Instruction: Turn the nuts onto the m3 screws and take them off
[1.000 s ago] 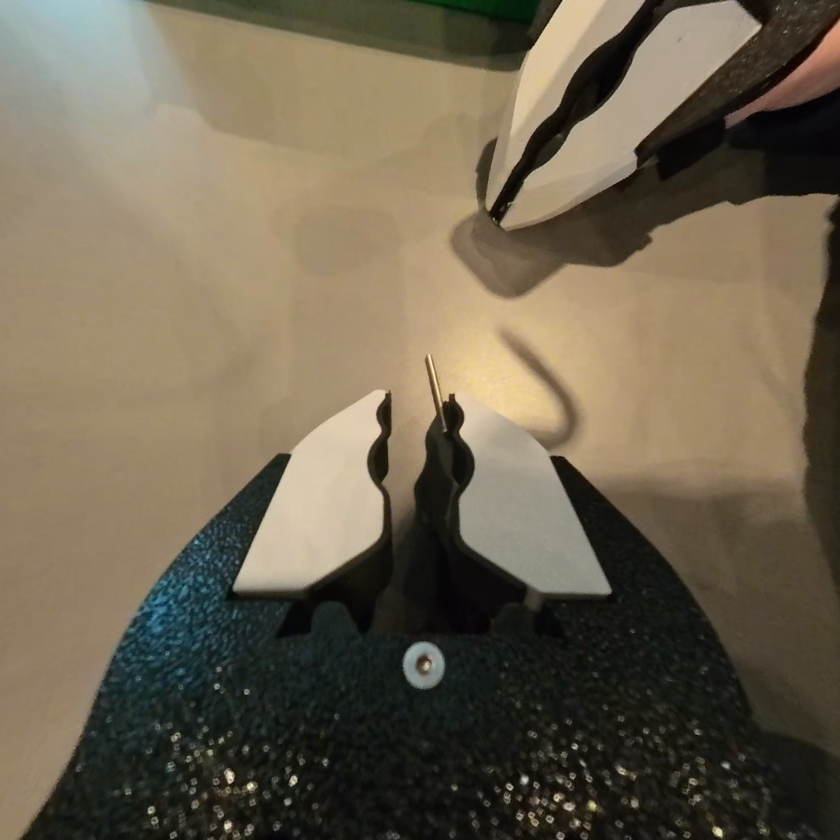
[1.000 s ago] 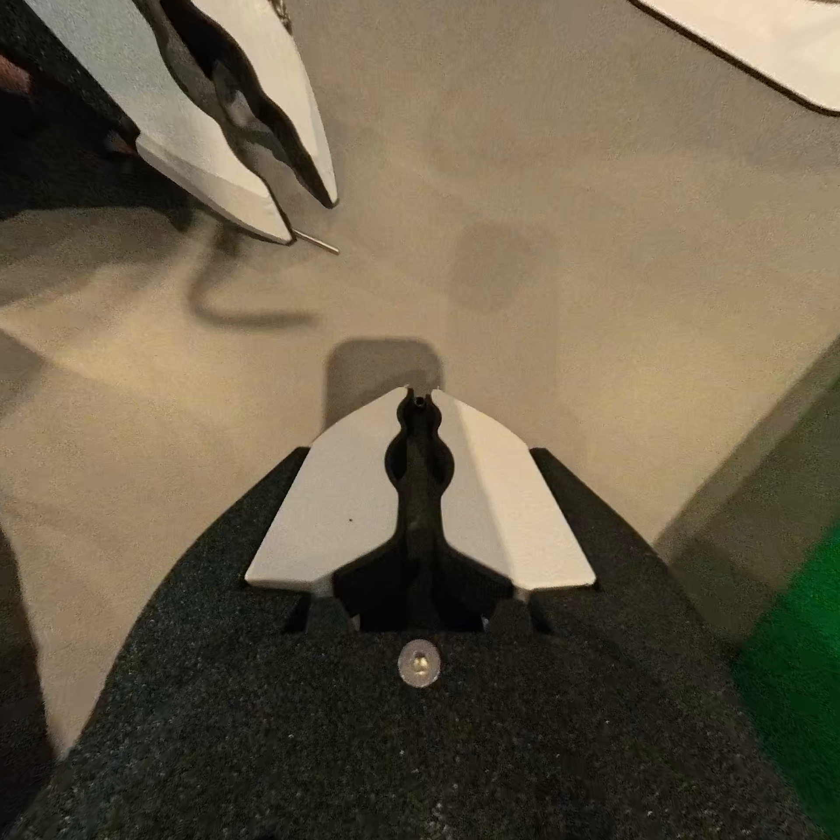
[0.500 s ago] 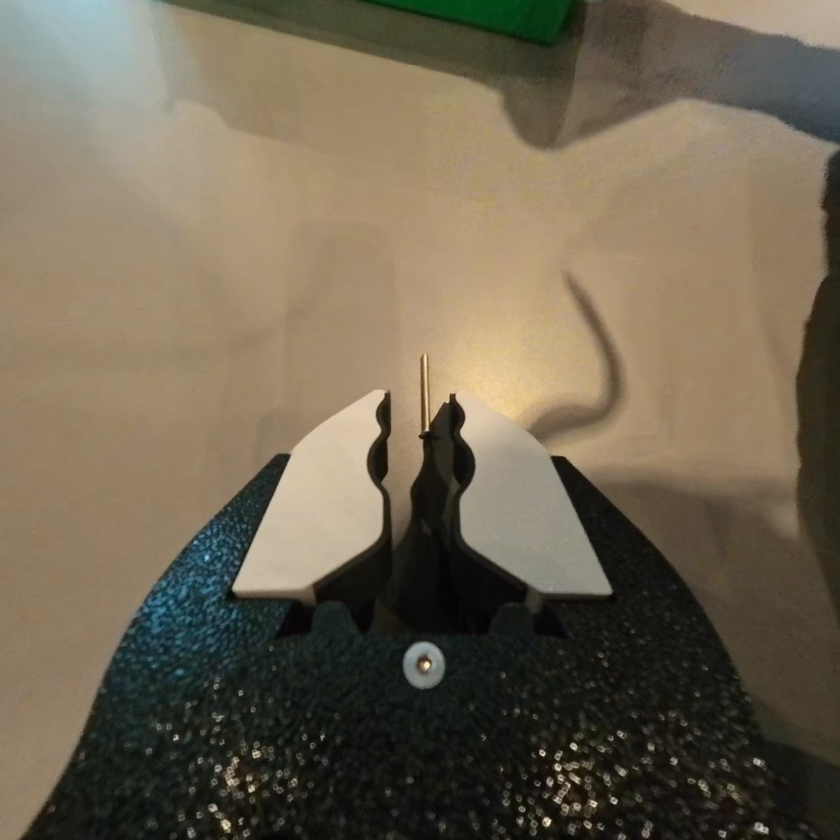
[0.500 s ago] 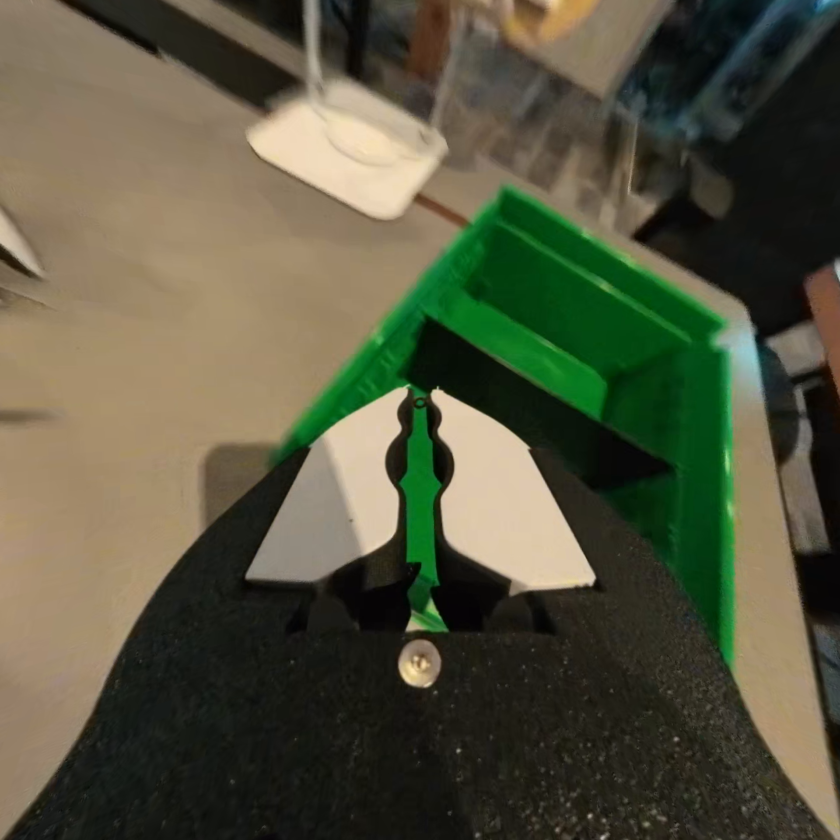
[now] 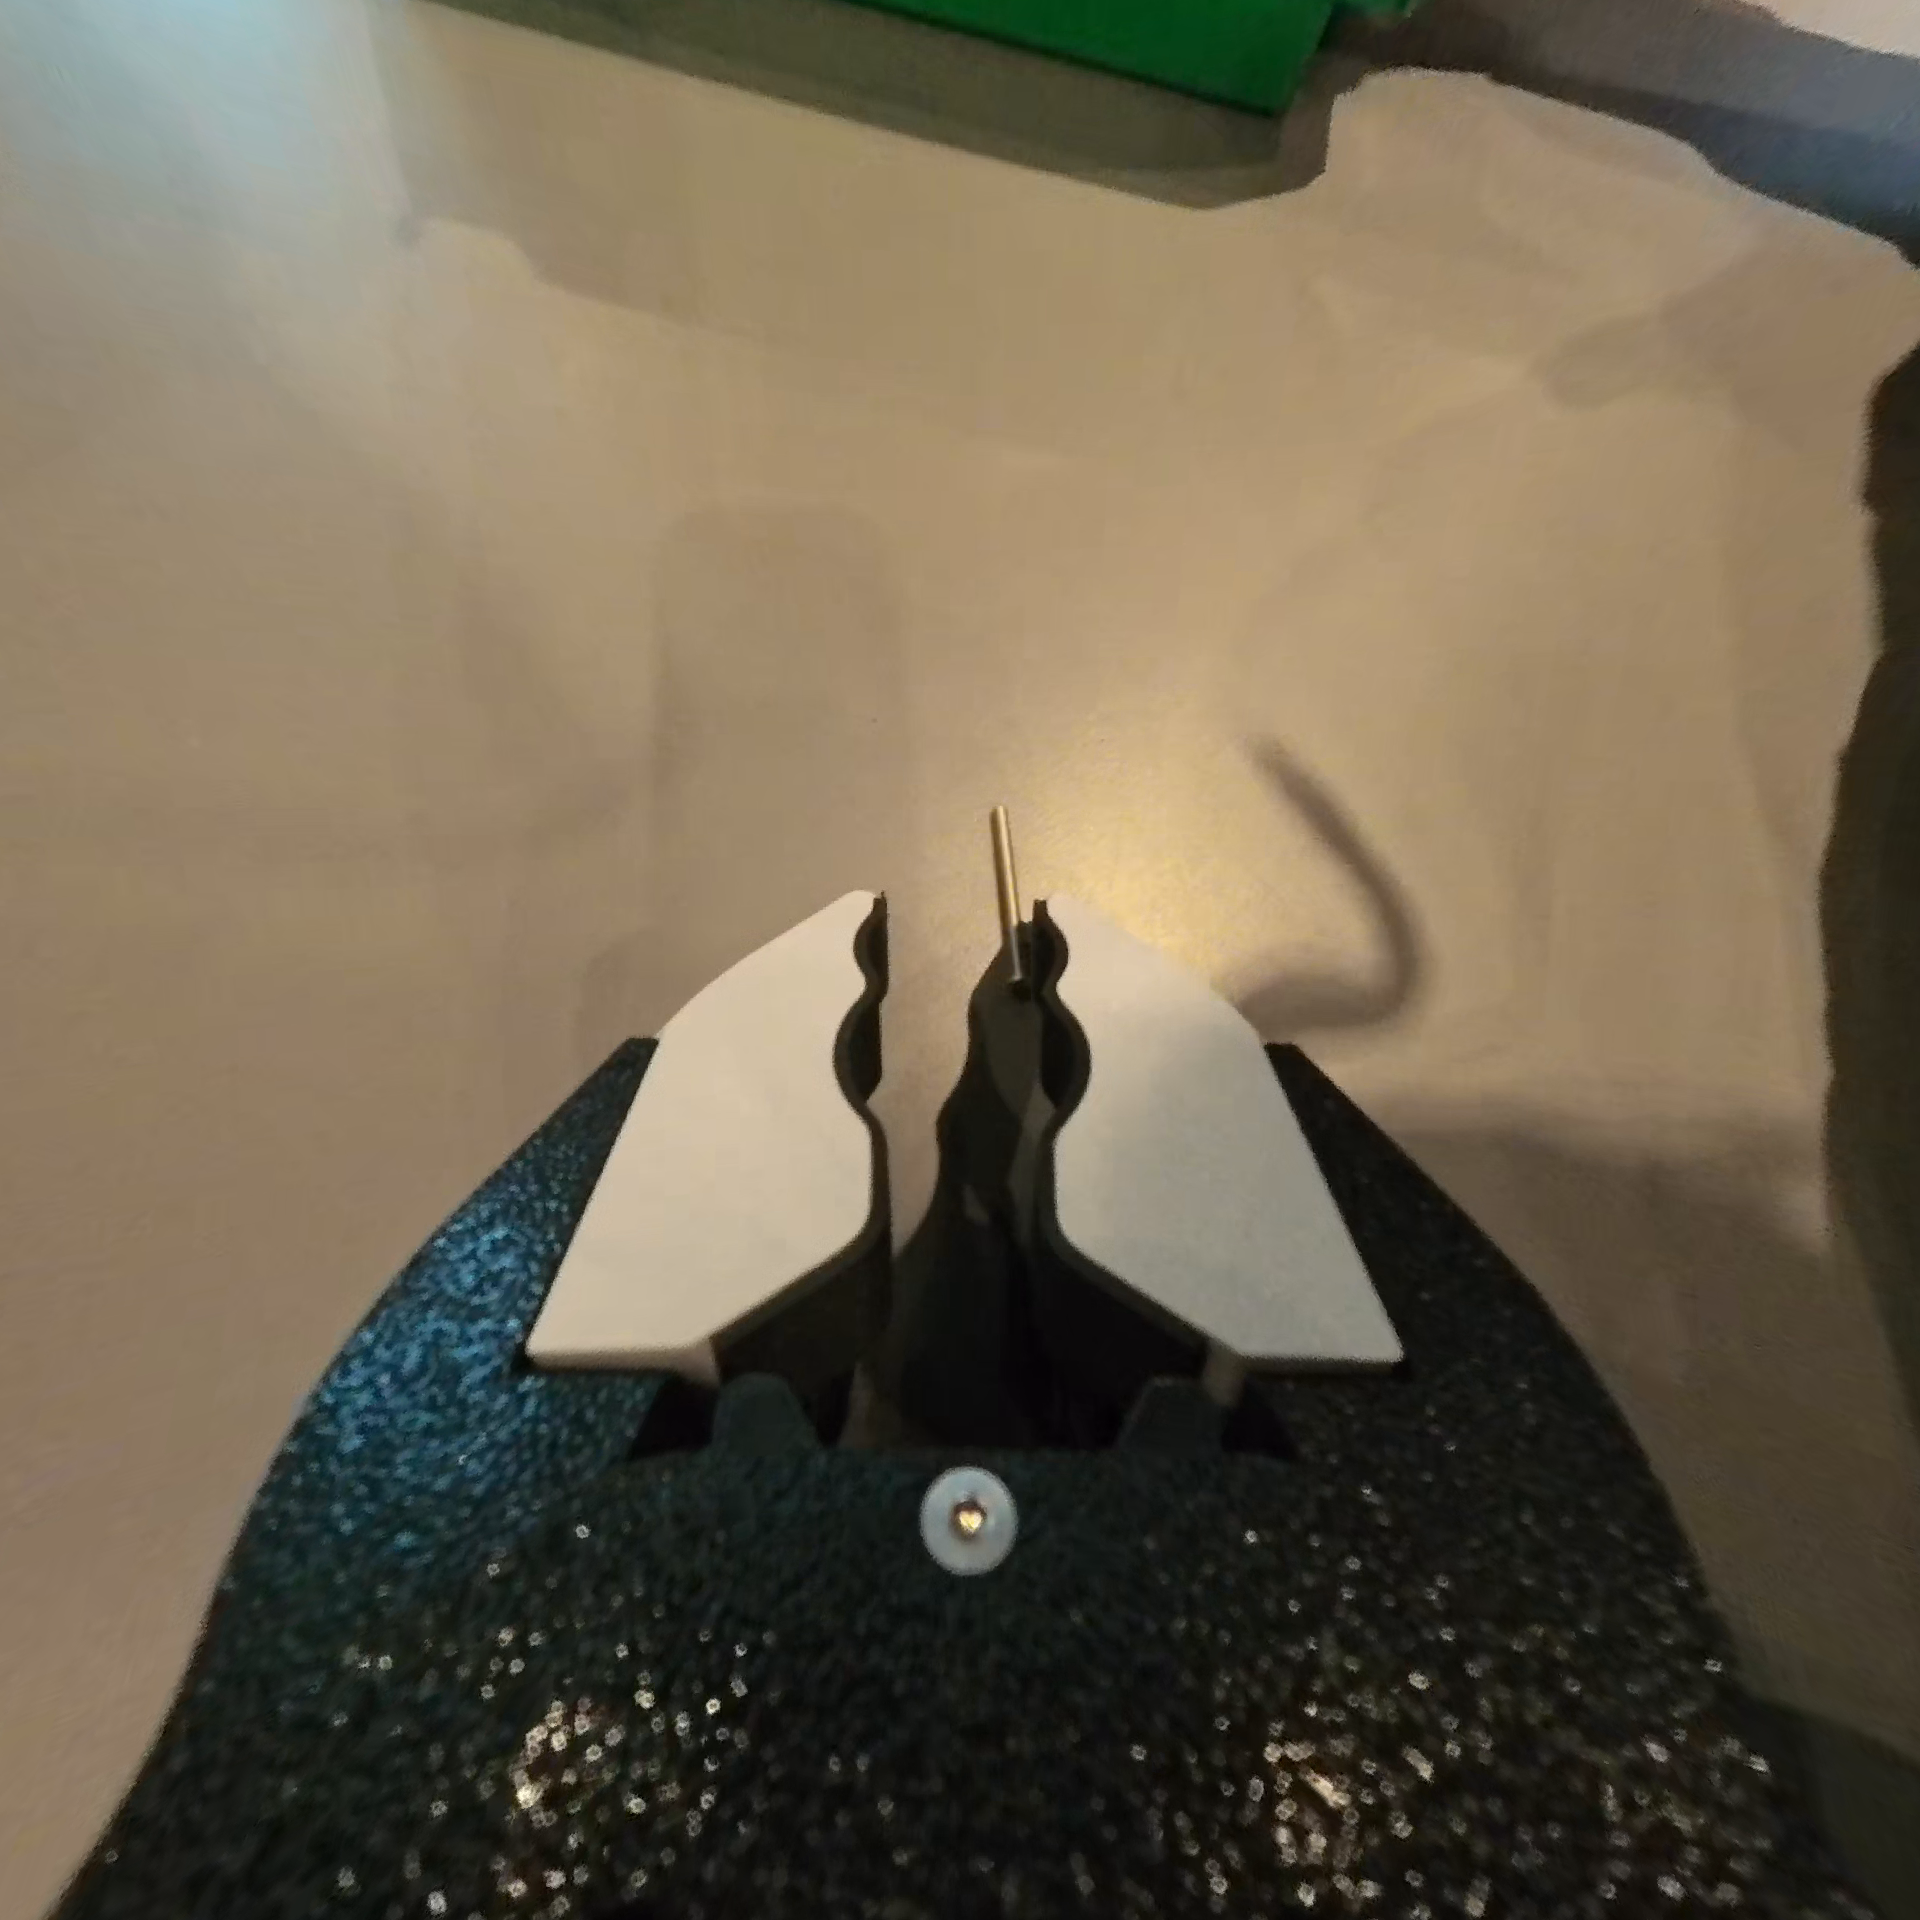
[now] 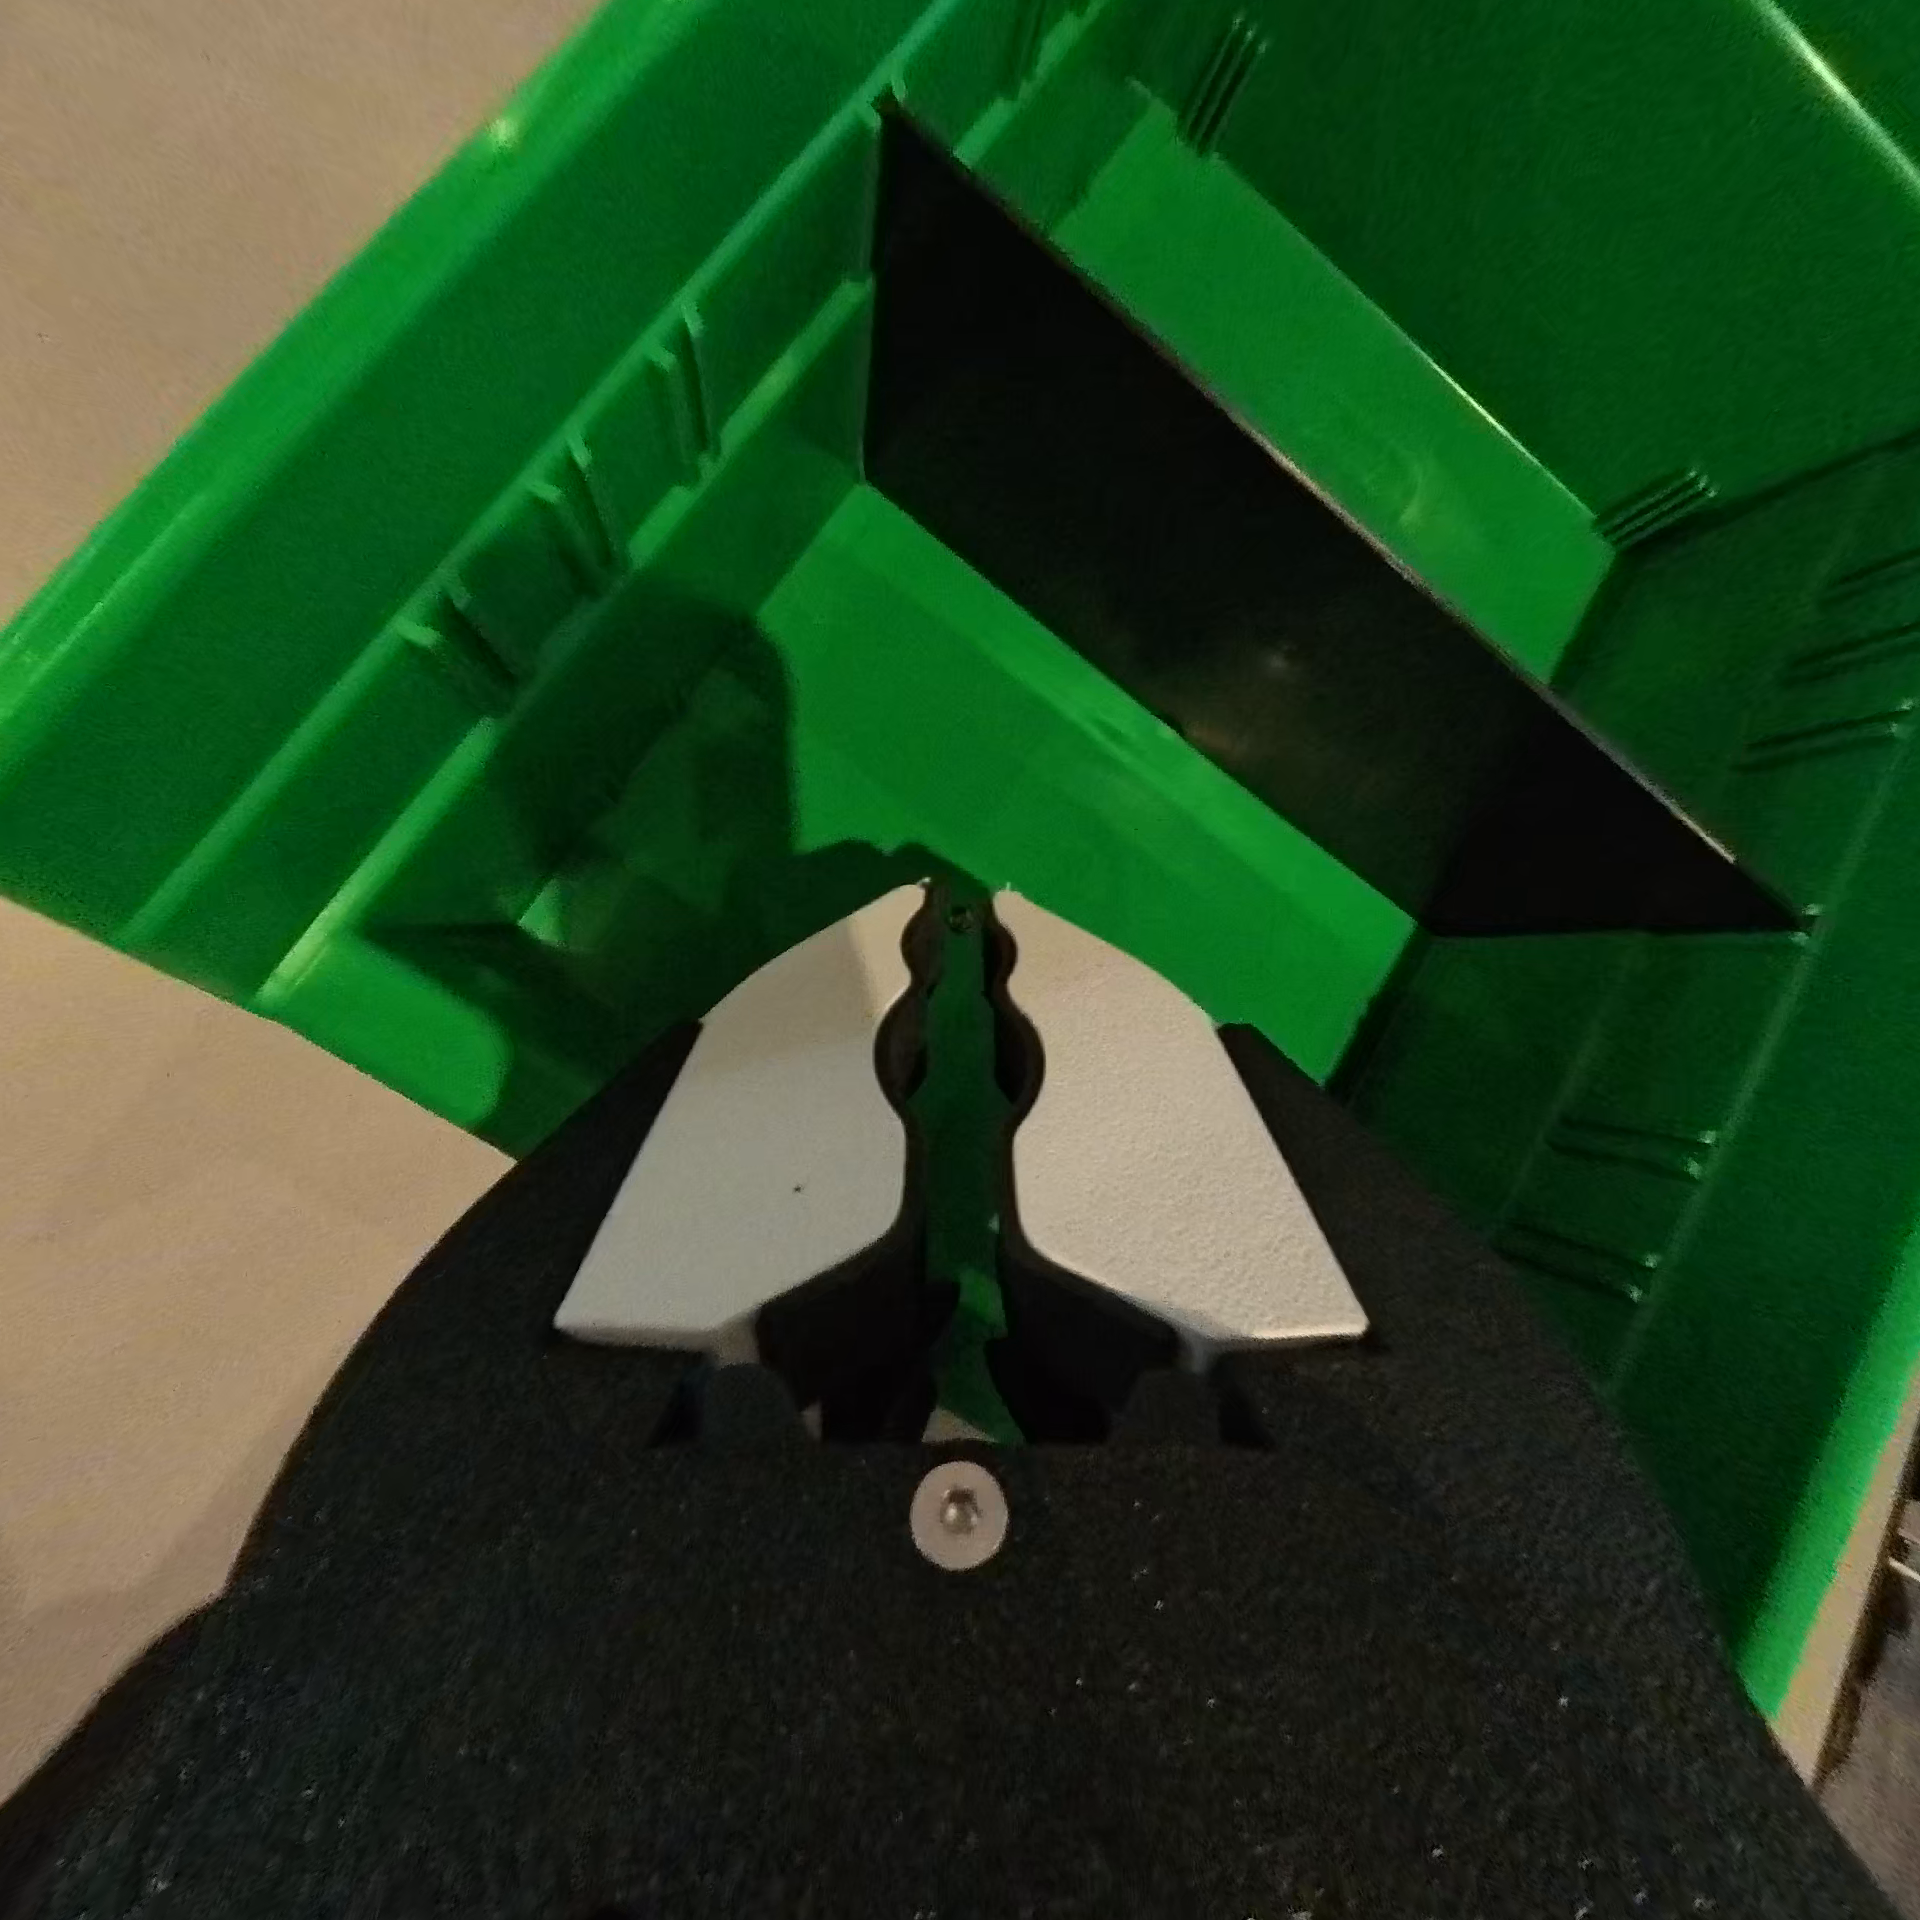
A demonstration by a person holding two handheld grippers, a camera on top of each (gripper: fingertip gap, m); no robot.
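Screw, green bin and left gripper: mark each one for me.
screw (image 5: pixel 1002 883), left wrist view, bare shaft.
green bin (image 6: pixel 1039 717), right wrist view, inner ledge.
left gripper (image 5: pixel 961 909), left wrist view, midway between the fingertips.

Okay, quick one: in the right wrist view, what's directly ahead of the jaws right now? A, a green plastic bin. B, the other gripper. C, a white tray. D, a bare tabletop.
A: a green plastic bin fills the view just beyond the right gripper, with its dark inner compartment open ahead.
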